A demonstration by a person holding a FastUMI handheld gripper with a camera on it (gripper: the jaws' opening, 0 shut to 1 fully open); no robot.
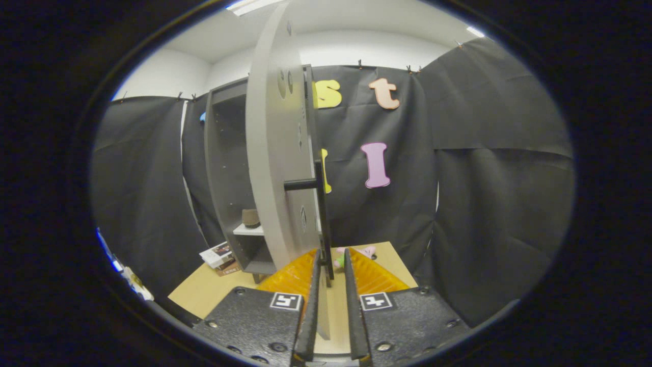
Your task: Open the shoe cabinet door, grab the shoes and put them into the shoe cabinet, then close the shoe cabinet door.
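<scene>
While cabinet door (275, 153) stands ajar, fingers (331, 260) nearly closed around black door handle (322, 204); grip contact unclear.

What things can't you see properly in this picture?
- Shoes: just a small pink and green bit shows beyond the gripper fingertips; door handle and fingers hide the rest.
- Cabinet inside: the open door covers much of it; the brown thing on the shelf is too small to name.
- Grip: fingers nearly closed around the handle's lower end; contact cannot be made out.
- Booklets: too small to read.
</scene>
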